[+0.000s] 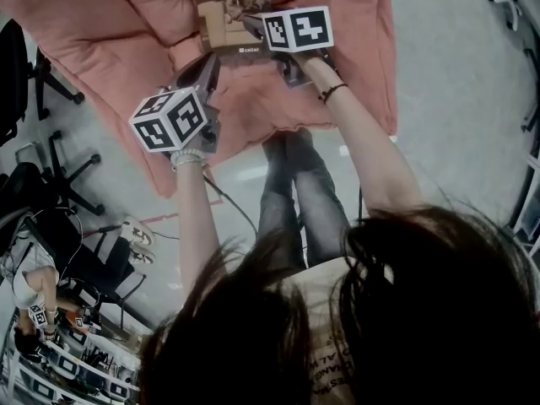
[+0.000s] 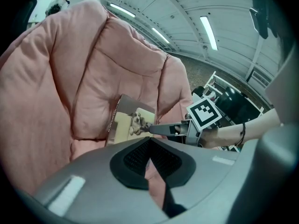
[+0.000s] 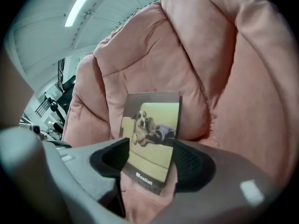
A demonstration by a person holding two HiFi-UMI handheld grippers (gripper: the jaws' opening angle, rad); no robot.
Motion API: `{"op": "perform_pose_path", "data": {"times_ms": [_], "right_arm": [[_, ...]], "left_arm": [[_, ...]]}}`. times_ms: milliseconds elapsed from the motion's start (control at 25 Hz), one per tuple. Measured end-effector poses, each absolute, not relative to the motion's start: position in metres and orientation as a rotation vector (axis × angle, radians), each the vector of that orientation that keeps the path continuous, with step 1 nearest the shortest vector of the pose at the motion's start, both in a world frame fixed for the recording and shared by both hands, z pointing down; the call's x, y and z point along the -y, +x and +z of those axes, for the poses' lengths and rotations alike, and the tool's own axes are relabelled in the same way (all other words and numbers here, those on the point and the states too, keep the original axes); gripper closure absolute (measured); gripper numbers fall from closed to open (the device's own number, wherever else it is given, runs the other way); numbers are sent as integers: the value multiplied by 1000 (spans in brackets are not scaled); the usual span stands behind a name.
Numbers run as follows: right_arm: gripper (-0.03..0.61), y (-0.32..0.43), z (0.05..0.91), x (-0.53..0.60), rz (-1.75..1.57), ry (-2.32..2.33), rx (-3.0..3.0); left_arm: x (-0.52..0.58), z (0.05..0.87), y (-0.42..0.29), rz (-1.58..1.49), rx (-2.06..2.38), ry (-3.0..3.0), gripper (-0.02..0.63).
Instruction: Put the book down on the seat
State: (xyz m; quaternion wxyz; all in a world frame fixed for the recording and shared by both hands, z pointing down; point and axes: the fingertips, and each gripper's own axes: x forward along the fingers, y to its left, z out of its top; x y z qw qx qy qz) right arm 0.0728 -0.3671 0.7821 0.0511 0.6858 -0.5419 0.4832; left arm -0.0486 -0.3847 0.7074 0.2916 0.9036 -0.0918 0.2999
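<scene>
A thin book point(image 1: 226, 22) with a dog on a yellow sofa on its cover stands tilted on the pink padded seat point(image 1: 253, 99), leaning against the seat's back cushion point(image 3: 196, 69). My right gripper point(image 1: 253, 27) reaches to it with its jaws wide open. The book point(image 3: 152, 139) stands between the pads, and the pads do not press on it. My left gripper point(image 1: 207, 67) hovers lower left over the seat's front, shut and empty. The left gripper view shows the book point(image 2: 133, 125) beyond its closed jaws point(image 2: 149, 148), with the right gripper point(image 2: 168, 129) at the book's edge.
Black office chairs point(image 1: 34, 66) stand left of the seat on the grey floor. A seated person point(image 1: 34, 289) and a pair of shoes point(image 1: 137, 234) are at the lower left. The holder's legs point(image 1: 295, 192) stand right before the seat, with a cable point(image 1: 232, 205) beside them.
</scene>
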Motion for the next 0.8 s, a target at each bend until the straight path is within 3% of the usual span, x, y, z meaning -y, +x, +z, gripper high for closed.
{"op": "perform_pose_path", "data": {"times_ms": [400, 800], "right_arm": [[301, 61, 757, 354, 1516, 2090, 1715], [427, 41, 674, 334, 1536, 2133, 1917]], "left_arm": [[377, 692, -50, 777, 252, 2404, 612], [361, 625, -52, 673, 287, 2418, 612]]}}
